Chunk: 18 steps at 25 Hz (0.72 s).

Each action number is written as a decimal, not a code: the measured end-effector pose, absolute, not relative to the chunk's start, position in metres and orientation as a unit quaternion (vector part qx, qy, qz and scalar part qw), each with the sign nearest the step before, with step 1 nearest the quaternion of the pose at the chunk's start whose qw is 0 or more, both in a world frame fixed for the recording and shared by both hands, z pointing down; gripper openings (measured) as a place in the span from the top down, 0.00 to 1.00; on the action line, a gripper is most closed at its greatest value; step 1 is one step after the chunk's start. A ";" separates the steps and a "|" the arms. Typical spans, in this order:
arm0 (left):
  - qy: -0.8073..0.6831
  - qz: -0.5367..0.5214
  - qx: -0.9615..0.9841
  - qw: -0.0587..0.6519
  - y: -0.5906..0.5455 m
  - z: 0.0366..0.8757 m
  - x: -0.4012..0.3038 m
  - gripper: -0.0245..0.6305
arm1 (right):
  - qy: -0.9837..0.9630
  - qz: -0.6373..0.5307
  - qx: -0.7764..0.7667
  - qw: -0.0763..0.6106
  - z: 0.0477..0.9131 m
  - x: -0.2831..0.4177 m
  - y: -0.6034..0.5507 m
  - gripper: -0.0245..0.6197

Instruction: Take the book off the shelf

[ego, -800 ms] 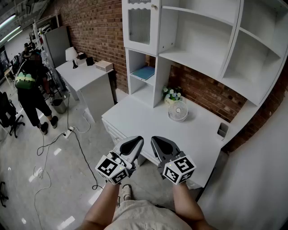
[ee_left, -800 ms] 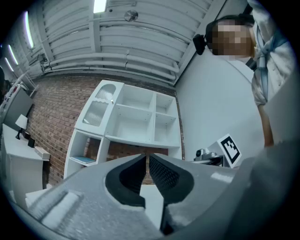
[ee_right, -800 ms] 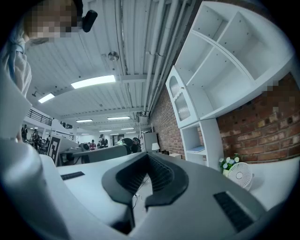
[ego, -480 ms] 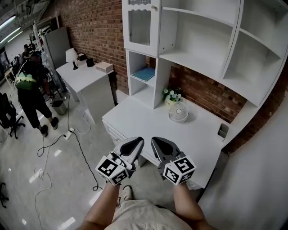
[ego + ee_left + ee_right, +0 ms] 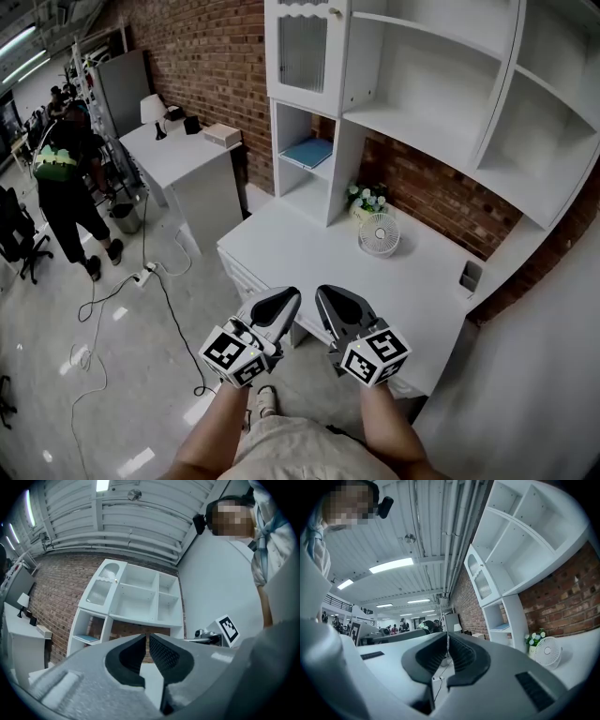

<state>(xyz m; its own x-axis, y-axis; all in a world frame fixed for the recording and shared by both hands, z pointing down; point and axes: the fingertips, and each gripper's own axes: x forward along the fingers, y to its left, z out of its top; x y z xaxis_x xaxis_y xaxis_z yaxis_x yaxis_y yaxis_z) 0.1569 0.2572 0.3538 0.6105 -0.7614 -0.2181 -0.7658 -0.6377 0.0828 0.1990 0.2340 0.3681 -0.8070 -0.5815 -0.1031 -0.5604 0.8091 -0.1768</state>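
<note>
The blue book is lying flat in a low open cubby of the white shelf unit, right under the glass-door cabinet. Down on the white tabletop there's a little pot of flowers just beside a small fan. Both grippers hover side by side at the tabletop's near edge, well apart from the book. The left gripper has its jaws together with nothing in them, same deal for the right gripper.
</note>
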 end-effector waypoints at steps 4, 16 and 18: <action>0.429 0.121 -0.895 0.002 0.250 0.358 0.140 0.92 | 0.948 -0.070 -0.303 0.070 0.372 0.183 0.225 0.94; 0.427 0.125 -0.895 -0.009 0.192 0.359 0.071 0.92 | 0.949 -0.067 -0.303 0.053 0.372 0.113 0.166 0.94; 0.423 0.126 -0.897 -0.009 0.180 0.358 0.055 0.92 | 0.948 -0.064 -0.306 0.053 0.369 0.096 0.153 0.94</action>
<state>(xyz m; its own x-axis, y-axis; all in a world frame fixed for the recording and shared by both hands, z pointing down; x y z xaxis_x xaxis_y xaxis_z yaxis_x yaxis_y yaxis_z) 0.0554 0.1797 0.3584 0.6102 -0.7616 -0.2183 -0.7570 -0.6418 0.1230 0.0959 0.1532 0.3692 -0.8073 -0.5870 -0.0607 -0.5735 0.8047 -0.1535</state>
